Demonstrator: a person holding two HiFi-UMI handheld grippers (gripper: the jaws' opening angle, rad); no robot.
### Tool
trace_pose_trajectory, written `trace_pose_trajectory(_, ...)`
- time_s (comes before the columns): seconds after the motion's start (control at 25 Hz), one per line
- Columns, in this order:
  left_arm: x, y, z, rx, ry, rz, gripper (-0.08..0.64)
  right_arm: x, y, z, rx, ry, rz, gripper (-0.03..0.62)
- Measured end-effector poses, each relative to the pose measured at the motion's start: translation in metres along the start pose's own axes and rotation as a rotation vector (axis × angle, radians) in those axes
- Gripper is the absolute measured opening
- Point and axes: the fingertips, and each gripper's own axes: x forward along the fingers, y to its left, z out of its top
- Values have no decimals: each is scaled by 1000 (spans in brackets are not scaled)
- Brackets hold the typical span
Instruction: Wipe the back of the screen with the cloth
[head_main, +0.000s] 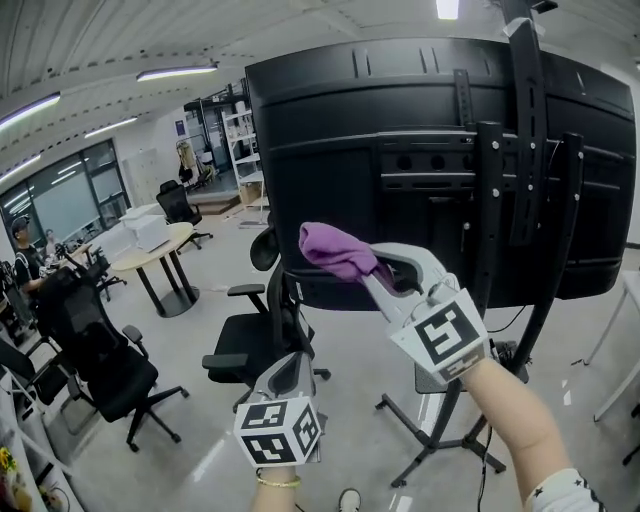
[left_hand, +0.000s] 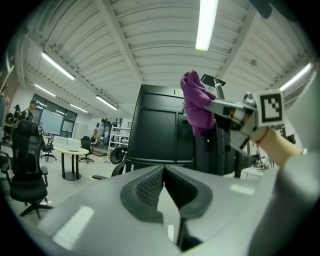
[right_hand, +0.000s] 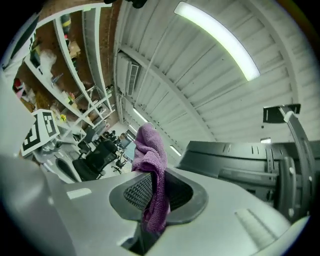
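Observation:
The big black screen (head_main: 340, 170) stands on a wheeled stand with its back toward me. My right gripper (head_main: 378, 272) is shut on a purple cloth (head_main: 335, 250), held up near the screen's lower left area; whether the cloth touches the panel I cannot tell. The cloth (right_hand: 151, 170) hangs bunched between the right jaws, with the screen's back (right_hand: 235, 155) to the right. My left gripper (head_main: 288, 372) hangs low near the bottom of the head view, shut with nothing in it. From the left gripper (left_hand: 163, 186) I see the screen (left_hand: 160, 125) and the cloth (left_hand: 196, 102) ahead.
The screen's black stand (head_main: 480, 300) and its wheeled legs (head_main: 430, 440) spread over the floor below my right arm. Black office chairs (head_main: 255, 340) (head_main: 95, 360) stand at left, a round table (head_main: 150, 250) farther back, and a person (head_main: 22, 250) sits at the far left.

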Motion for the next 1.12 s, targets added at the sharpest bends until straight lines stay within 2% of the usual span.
trace_pose_trajectory(0.16,58,28,23,60,1,-61,8,81,-60,32,-136,-30,-104,46)
trace_pose_trajectory(0.28,100,47,46,83,-17,-90,8,138,-102,52,-274,-18,-193,46)
trace_pose_trajectory(0.44,154,66,84,112,-76,-118,8,208,-157,80,-513,29,-334,46)
trace_pose_trajectory(0.6,195,82,109,127,-110,-131,8,269,-200,100,-659,86,-434,46)
trace_pose_trajectory(0.72,216,85,116,139,-110,-152,8,299,-225,95,-778,170,-495,46)
trace_pose_trajectory(0.84,232,89,118,150,-111,-154,8,318,-235,68,-808,266,-503,46)
trace_pose_trajectory(0.96,243,92,115,138,-108,-154,8,323,-217,36,-789,304,-471,46)
trace_pose_trajectory(1.12,251,91,104,128,-102,-159,8,309,-186,-8,-685,325,-414,46)
